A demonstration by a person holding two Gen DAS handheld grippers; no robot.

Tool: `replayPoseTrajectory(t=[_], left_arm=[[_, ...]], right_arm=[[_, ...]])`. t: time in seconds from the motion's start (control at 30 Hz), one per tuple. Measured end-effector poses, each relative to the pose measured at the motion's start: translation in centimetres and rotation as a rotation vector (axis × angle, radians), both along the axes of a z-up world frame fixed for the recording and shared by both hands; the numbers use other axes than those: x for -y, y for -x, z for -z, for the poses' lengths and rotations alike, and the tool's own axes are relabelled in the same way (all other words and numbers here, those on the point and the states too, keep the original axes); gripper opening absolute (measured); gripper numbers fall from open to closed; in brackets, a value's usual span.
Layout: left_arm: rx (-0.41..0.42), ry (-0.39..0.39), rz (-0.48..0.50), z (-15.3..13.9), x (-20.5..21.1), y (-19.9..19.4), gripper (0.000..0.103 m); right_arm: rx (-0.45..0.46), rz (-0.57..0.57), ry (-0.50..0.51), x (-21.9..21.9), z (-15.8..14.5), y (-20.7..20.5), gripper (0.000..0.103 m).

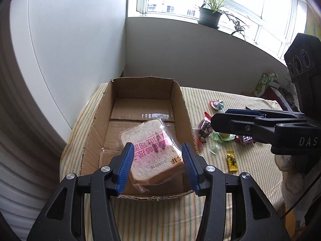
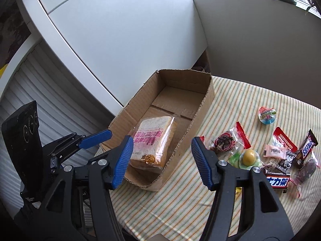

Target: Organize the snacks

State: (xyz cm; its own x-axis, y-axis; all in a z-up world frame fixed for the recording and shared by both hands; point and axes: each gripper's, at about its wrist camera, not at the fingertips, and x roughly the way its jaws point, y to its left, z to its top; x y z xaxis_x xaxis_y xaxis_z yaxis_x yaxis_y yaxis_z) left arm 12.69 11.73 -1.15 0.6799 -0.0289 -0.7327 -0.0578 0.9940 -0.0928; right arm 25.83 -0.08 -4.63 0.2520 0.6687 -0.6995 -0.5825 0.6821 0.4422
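Box: an open brown cardboard box (image 1: 140, 104) stands on the striped cloth-covered counter (image 1: 230, 190), toward its left side, near the white wall.
Bread: a clear plastic packet of sliced white bread with pink print (image 1: 152, 150) lies flat on the box floor at the near end, touching neither pair of tongs.
Left tongs (image 1: 157, 167): black arms with blue ribbed pads, held above the near rim of the box; the jaws stand partly apart with the bread packet seen in the gap below them, the pads pressing on nothing.
Right tongs (image 2: 161, 161): the same make, jaws apart and empty, hovering over the right wall of the box; in the left wrist view they reach in from the right, just beside the loose snacks.
Loose snacks: a cluster lies on the cloth to the right of the box, apart from it: a red-edged clear packet of dark dried fruit (image 2: 226, 140), a yellow ball-shaped sweet in green wrap (image 2: 249, 156), a pink wrapped sweet (image 2: 274, 150), two brown Snickers bars (image 2: 307, 148), and a round jelly cup with a coloured lid (image 2: 267, 115) farther back.
Yellow sweet: a small yellow wrapped candy (image 1: 231, 160) lies alone nearer the counter's front edge.
Window sill: a potted green plant (image 1: 212, 14) stands by the window.
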Motion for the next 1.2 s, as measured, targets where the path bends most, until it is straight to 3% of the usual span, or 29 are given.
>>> replayPoseTrajectory(t=[0.37, 0.67, 0.8, 0.93, 1.2], left_arm=[[0.003, 0.045, 0.091, 0.6, 4.5, 0.0, 0.048], [-0.033, 0.082, 0.177, 2.4, 9.5, 0.0, 0.048], [-0.064, 0.100, 0.193, 3.7, 10.8, -0.3, 0.048], [-0.088, 0.104, 0.201, 4.7, 11.7, -0.6, 0.048], [-0.140, 0.108, 0.213, 6.4, 12.7, -2.3, 0.048]], right_arm=[[0.055, 0.130, 0.077, 10.1, -0.6, -0.2, 0.063], [-0.009, 0.203, 0.122, 17.8, 1.6, -1.9, 0.061], [-0.023, 0.114, 0.131, 17.6, 2.6, -2.1, 0.047], [-0.062, 0.017, 0.145, 16.1, 4.3, -2.6, 0.043], [-0.092, -0.068, 0.200, 12.6, 7.5, -4.9, 0.038]])
